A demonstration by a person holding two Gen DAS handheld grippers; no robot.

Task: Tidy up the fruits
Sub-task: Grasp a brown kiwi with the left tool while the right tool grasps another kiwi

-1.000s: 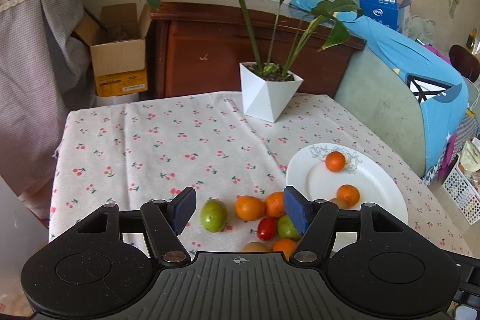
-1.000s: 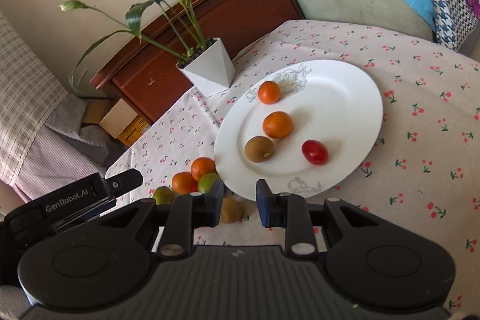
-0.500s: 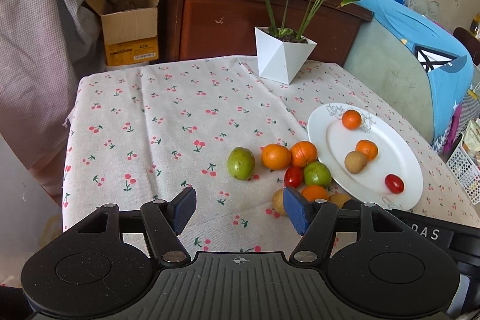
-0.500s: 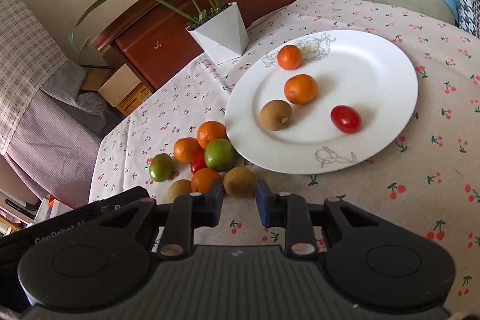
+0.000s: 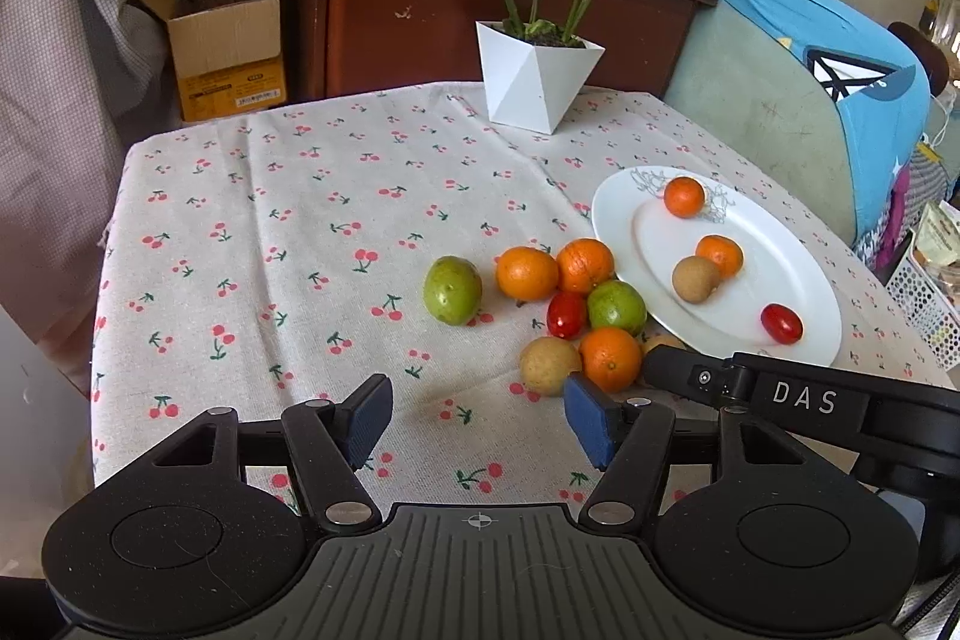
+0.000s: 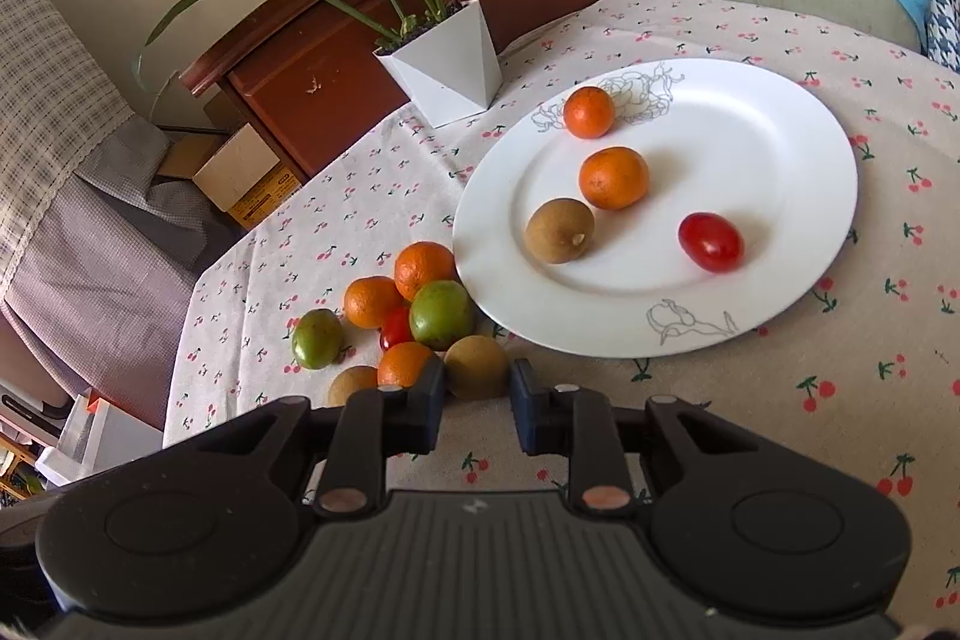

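Four fruits already on white plate [image 6: 780,148], sorted. Loose pile [image 6: 414,316] beside plate's near-left rim, on surface. Right gripper [image 6: 477,388]: fingers narrow, empty, lined up on brown fruit [image 6: 477,365], likely next. Left gripper [image 5: 474,415]: fingers half-wide, empty, short of pile.

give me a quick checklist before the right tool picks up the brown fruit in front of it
1. Right tool empty: ok.
2. Brown fruit lined up with the gap: ok.
3. Gap wide enough for it: not ok, looks narrower than the fruit.
4. Room on plate: ok, four fruits on it.
5. Left tool out of the way: ok, open, over bare cloth.
6. Orange clear of the left finger: cannot tell.
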